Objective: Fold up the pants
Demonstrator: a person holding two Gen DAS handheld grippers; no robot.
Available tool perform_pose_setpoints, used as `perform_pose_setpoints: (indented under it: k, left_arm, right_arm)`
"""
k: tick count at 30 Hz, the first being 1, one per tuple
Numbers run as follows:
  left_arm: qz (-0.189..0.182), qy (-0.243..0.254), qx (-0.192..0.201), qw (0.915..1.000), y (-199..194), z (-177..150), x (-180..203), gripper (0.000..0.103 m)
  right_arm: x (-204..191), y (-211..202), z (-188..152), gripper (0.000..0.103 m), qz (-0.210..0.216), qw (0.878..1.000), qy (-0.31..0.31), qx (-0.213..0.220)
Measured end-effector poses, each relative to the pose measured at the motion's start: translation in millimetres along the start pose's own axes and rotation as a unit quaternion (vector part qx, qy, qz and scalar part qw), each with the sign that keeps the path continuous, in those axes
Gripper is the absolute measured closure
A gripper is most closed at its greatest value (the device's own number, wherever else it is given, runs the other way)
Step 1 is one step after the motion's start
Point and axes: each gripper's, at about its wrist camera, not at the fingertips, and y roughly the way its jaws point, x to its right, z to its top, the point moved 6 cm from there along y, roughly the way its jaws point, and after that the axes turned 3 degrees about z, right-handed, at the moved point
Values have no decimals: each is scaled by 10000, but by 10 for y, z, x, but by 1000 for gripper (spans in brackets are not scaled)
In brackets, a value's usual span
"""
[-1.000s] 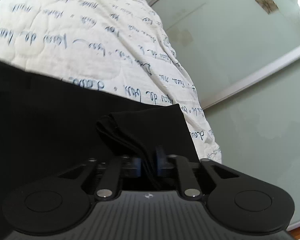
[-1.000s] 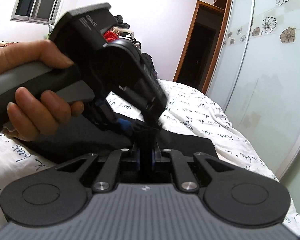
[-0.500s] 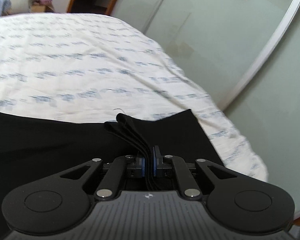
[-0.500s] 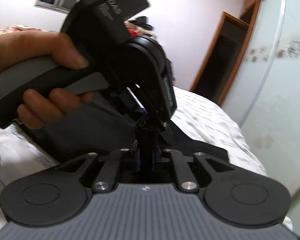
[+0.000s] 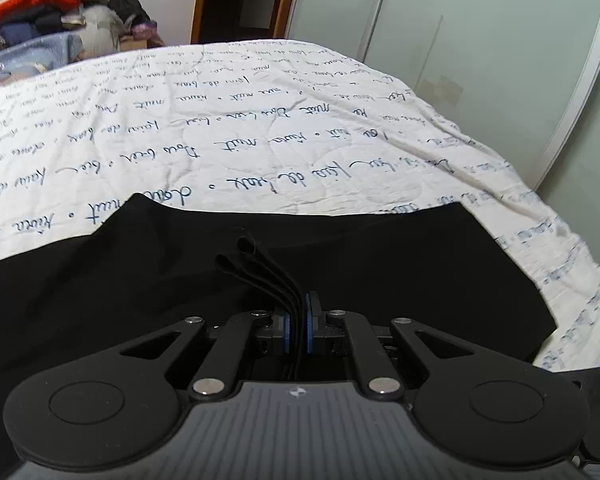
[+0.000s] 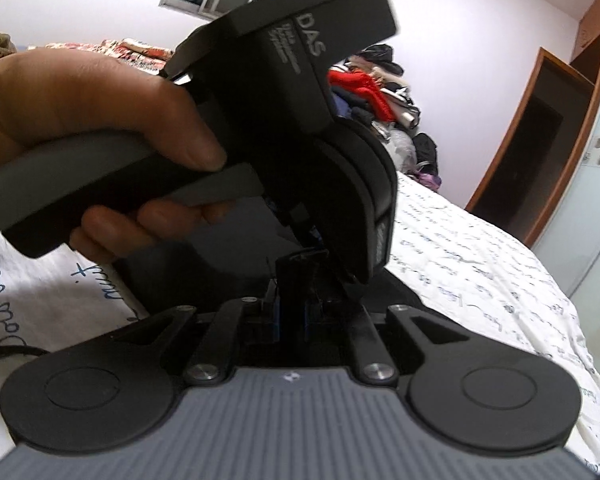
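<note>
Black pants (image 5: 380, 272) flat near the bed (image 5: 260, 128) edge. Left gripper (image 5: 298, 328) clenched on bunched layers; right gripper (image 6: 292, 312) likewise (both touching). Rest of cloth straight ahead, lying sideways.

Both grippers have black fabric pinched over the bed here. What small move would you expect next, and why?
Probably carry the pinched edge forward and lay it down. The left gripper clamps stacked layers of the pants, the right gripper grips fabric beside it, and the rest lies flat on the bedspread.
</note>
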Motion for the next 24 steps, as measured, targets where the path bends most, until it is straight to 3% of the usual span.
perform_pose_setpoints:
  k: [3,5,6,7,8,9,10,13,18,20,24]
  left_arm:
    - [65,159,-28,9998,56,-34,2,96]
    - [156,272,-47,9995,61,-59,-4,91]
    - [262,334,-5,9991,40,-59,-5,80]
    - [443,423,67,9981,6,-56,-15,62]
    - [666,518,162,9963,-31,-57,-25,52]
    - [932,602,301,9934,-76,-52,-54,31]
    - [1177,662,453,9898,-122,-46,-85,22]
    - [1639,724,644,9817,-203,-12,-177,22]
    - [1101,196,511,9924,-215,24,-209,21]
    - [1043,437,374,9929,-174,-28,-129,21]
    - [1508,1103,320,9819,-81,-178,36,21]
  right_arm:
    - [8,55,-19,91,64,9999,6,-83]
    - [-11,110,-54,84,203,9994,-20,-273]
    - [-47,128,-60,79,245,9991,-83,-341]
    - [-95,91,-50,79,237,9990,-160,-350]
    - [-98,38,-50,80,286,9987,-244,-347]
    - [-81,-30,-40,80,338,9986,-270,-318]
    - [-37,-126,-31,80,392,9986,-242,-259]
    - [179,-359,-54,80,198,9997,-31,-145]
    - [813,-477,-300,80,-506,9943,905,-248]
    - [887,-414,-393,80,-670,9913,1066,-389]
    - [747,-150,-567,72,-420,9922,768,-887]
